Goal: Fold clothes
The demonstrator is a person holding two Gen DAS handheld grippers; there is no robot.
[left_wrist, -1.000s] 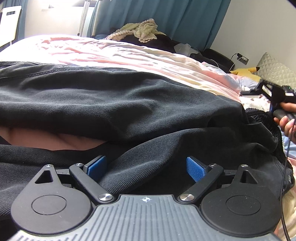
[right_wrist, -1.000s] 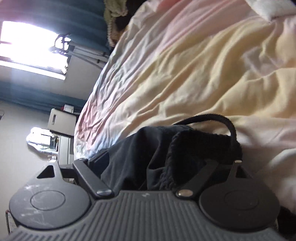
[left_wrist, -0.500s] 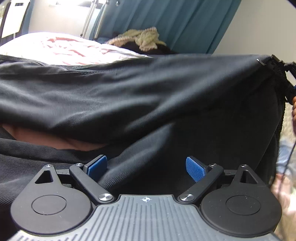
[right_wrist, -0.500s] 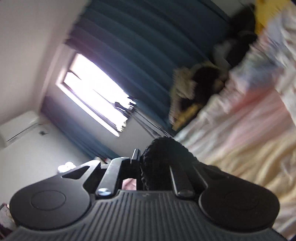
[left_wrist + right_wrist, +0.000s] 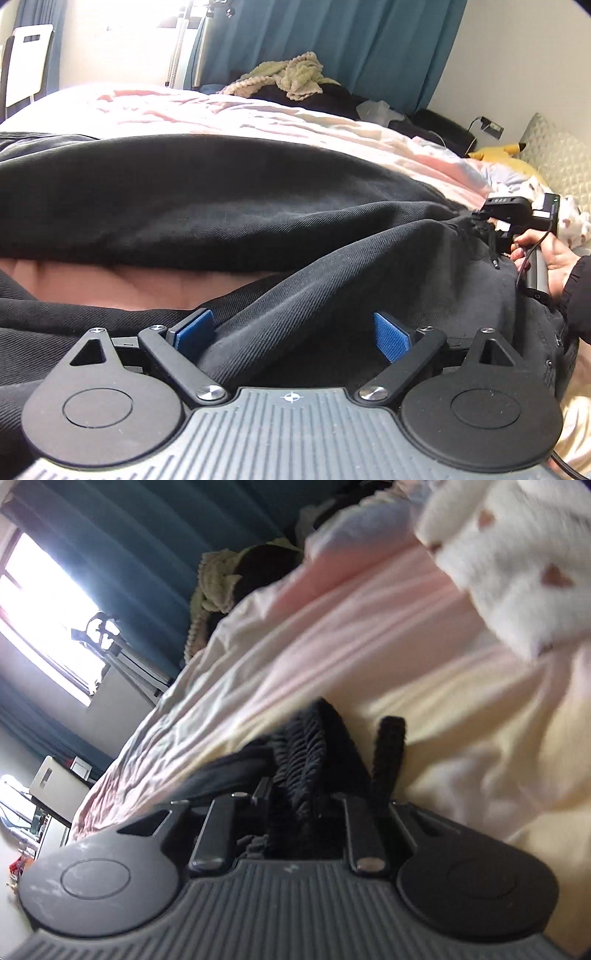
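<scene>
black garment cut off left, white spotted fabric blurred

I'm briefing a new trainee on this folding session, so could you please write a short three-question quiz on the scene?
1. True or false: the left gripper has its jaws spread wide over the black trousers.
2. Which part of the trousers is the right gripper shut on? A) ribbed waistband B) drawstring tip C) leg hem
3. Fill in: the trousers lie on a pink and cream ____.

Key: 1 true; 2 A; 3 duvet.
</scene>
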